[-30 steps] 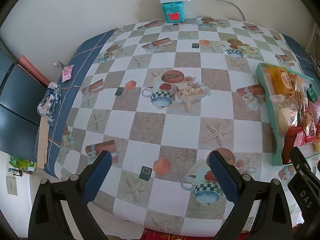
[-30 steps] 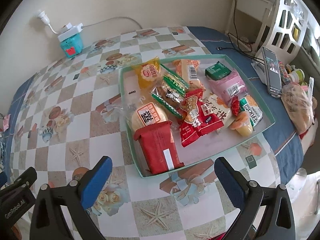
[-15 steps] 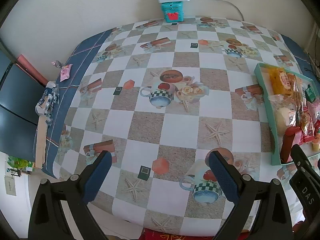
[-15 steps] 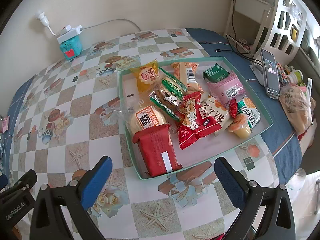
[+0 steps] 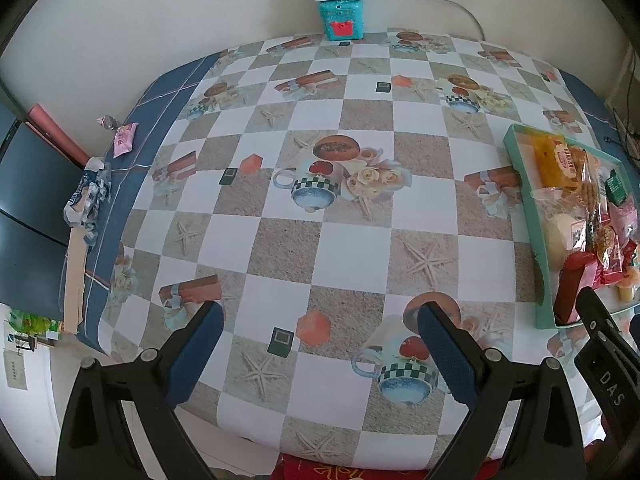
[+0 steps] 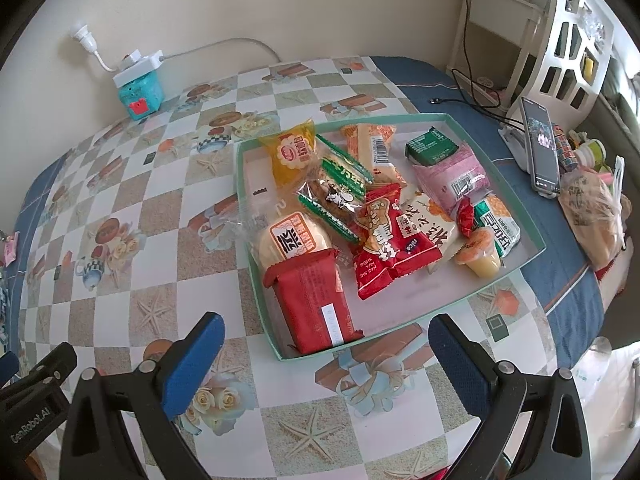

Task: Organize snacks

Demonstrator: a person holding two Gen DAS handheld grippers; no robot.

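Note:
A teal tray (image 6: pixel 516 160) on the checked tablecloth holds several snack packs: a red pack (image 6: pixel 316 300) at its near corner, a round cake pack (image 6: pixel 294 240), a yellow pack (image 6: pixel 294 154), a pink pack (image 6: pixel 452 172) and a jelly cup (image 6: pixel 482 256). My right gripper (image 6: pixel 324 344) is open and empty above the table, just short of the tray's near edge. My left gripper (image 5: pixel 320 336) is open and empty over bare tablecloth, with the tray (image 5: pixel 520 200) at its right.
A teal box with a white power strip (image 5: pixel 342 12) stands at the back wall. A phone (image 6: pixel 540 144), a cable and a bagged item (image 6: pixel 592 212) lie right of the tray. Wrappers (image 5: pixel 86 200) lie at the table's left edge.
Both grippers have drawn back and up slightly, so the table and tray sit a little farther away. Both stay open and empty. Nothing on the table moved.

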